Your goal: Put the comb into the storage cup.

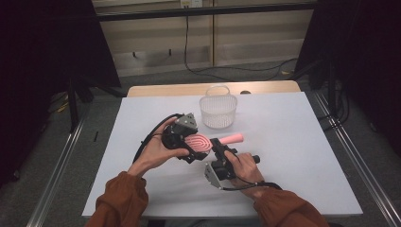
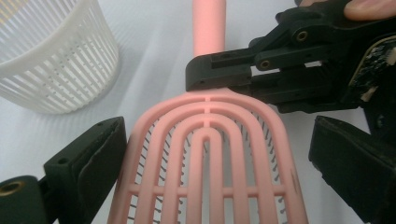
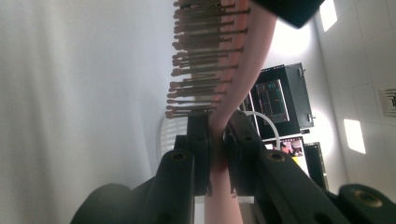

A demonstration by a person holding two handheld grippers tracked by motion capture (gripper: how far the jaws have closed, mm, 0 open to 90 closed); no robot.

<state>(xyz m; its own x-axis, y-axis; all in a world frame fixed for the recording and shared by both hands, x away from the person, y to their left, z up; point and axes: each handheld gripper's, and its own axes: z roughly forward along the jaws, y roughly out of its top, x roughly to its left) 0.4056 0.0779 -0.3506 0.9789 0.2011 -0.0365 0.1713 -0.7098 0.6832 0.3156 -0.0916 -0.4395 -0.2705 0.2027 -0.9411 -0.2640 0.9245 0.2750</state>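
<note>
the right gripper [image 1: 218,144] fingers are pinching the pink hairbrush [image 1: 201,142] at its neck above the table [image 1: 293,156] while the left gripper [image 1: 187,142] fingers are standing spread beside its head, judged mid-handover; closing likely comes next.

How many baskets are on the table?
1: a white basket at the table's far middle, beyond the pink brush. It also shows in the left gripper view.

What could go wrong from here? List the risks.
The right gripper pinches the pink hairbrush only at its narrow neck, so the head could swivel or slip. The left gripper has its jaws spread beside the head, not clamped, so a handover may fumble. The white basket stands close and could be knocked.
</note>
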